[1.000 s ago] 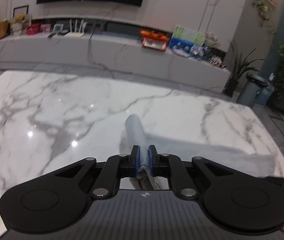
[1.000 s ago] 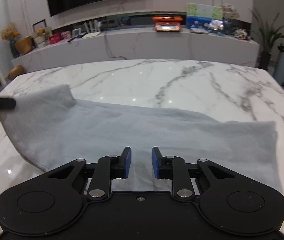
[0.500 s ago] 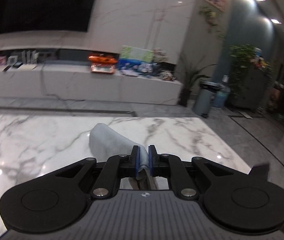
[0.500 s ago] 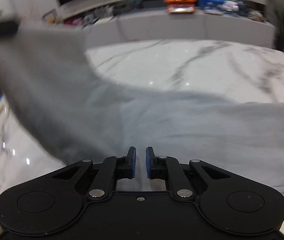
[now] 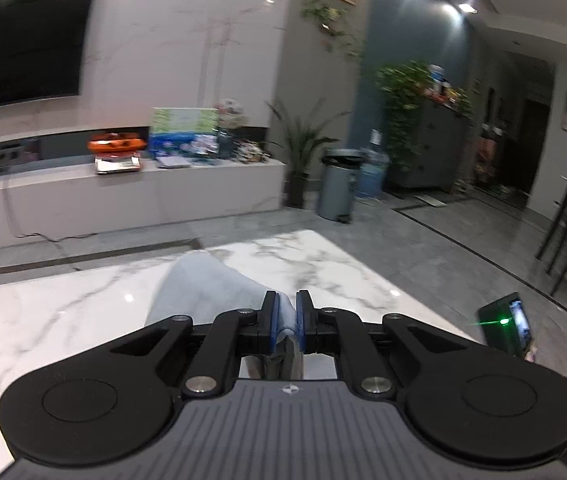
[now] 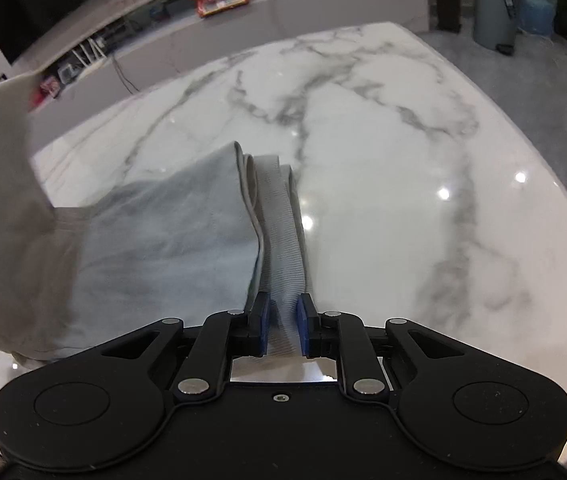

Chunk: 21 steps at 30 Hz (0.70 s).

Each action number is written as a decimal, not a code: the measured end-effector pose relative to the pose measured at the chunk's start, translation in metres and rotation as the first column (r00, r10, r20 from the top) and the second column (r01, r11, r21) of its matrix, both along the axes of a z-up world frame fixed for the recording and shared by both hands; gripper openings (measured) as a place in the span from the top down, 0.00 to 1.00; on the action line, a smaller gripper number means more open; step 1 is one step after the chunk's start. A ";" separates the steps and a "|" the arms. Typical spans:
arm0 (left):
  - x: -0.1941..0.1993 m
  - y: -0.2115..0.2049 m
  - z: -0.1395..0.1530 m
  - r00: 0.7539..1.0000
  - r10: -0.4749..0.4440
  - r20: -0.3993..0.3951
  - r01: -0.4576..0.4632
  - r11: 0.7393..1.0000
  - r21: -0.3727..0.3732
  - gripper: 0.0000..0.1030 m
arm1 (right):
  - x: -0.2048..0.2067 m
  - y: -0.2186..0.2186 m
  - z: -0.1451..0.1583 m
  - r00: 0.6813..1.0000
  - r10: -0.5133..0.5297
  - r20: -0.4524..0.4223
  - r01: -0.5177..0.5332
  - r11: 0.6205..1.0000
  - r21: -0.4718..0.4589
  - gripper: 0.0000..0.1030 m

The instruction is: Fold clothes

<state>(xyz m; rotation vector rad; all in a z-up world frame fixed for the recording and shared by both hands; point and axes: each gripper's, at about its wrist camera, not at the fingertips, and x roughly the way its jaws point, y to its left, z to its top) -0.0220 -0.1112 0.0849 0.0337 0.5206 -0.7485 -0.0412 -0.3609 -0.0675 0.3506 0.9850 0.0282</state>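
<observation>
Between the blue pads of the left gripper sits a pinched fold of one pale grey garment, the jaws pressed nearly together on it. Ahead of those fingers the cloth rises in a rounded hump and drops toward the marble table, so this end looks lifted clear, probably to carry it across for a fold.

At the right gripper the ribbed hem band of the same garment runs straight out between the pads. Its jaws stand a little apart with the band filling the gap; they appear to clamp it, though how firmly I cannot tell. Forward and to the left of this gripper the body of the garment spreads over the tabletop, and a blurred flap of it hangs raised at the far left, near the camera.

Holding two separate edges would keep the cloth taut and let one layer be laid on another; whether this is an early or a later fold cannot be settled.

Count: one garment, two grippers, one table. Beyond it stand a bin and several potted plants.
</observation>
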 end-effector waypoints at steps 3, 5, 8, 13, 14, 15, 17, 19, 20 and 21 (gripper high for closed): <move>-0.006 -0.033 -0.014 0.997 -0.073 -0.022 0.073 0.997 0.016 0.92 | 0.001 0.006 0.002 1.000 0.027 0.012 -0.027 0.999 0.016 0.86; -0.008 -0.051 -0.026 0.993 -0.106 -0.043 0.107 0.994 0.023 0.94 | 0.002 0.009 0.003 0.999 0.037 0.019 -0.038 0.999 0.020 0.86; -0.010 -0.067 -0.053 0.985 -0.140 -0.099 0.144 0.989 0.041 0.96 | 0.000 0.009 0.003 0.998 0.057 0.028 -0.058 0.997 0.048 0.86; -0.010 -0.084 -0.092 0.970 -0.165 -0.178 0.180 0.981 0.071 0.96 | -0.001 0.004 0.002 0.997 0.074 0.033 -0.076 0.993 0.085 0.86; -0.012 -0.078 -0.092 0.970 -0.157 -0.185 0.173 0.982 0.070 0.96 | -0.001 0.003 0.001 0.996 0.079 0.033 -0.082 0.993 0.085 0.86; -0.013 -0.072 -0.092 0.969 -0.153 -0.193 0.169 0.983 0.069 0.96 | -0.002 0.003 0.003 0.995 0.094 0.034 -0.097 0.993 0.073 0.86; -0.013 -0.063 -0.093 0.968 -0.155 -0.199 0.172 0.983 0.069 0.94 | -0.002 0.002 0.007 0.992 0.121 0.036 -0.122 0.991 0.053 0.85; -0.015 -0.052 -0.091 0.968 -0.160 -0.193 0.176 0.982 0.068 0.88 | -0.003 -0.003 0.013 0.992 0.118 0.042 -0.120 0.992 0.039 0.85; -0.019 -0.045 -0.088 0.970 -0.164 -0.178 0.178 0.982 0.068 0.78 | -0.004 -0.006 0.016 0.992 0.116 0.044 -0.118 0.993 0.031 0.85; -0.023 -0.038 -0.085 0.973 -0.163 -0.162 0.176 0.982 0.071 0.70 | -0.005 -0.009 0.020 0.993 0.111 0.048 -0.112 0.994 0.019 0.85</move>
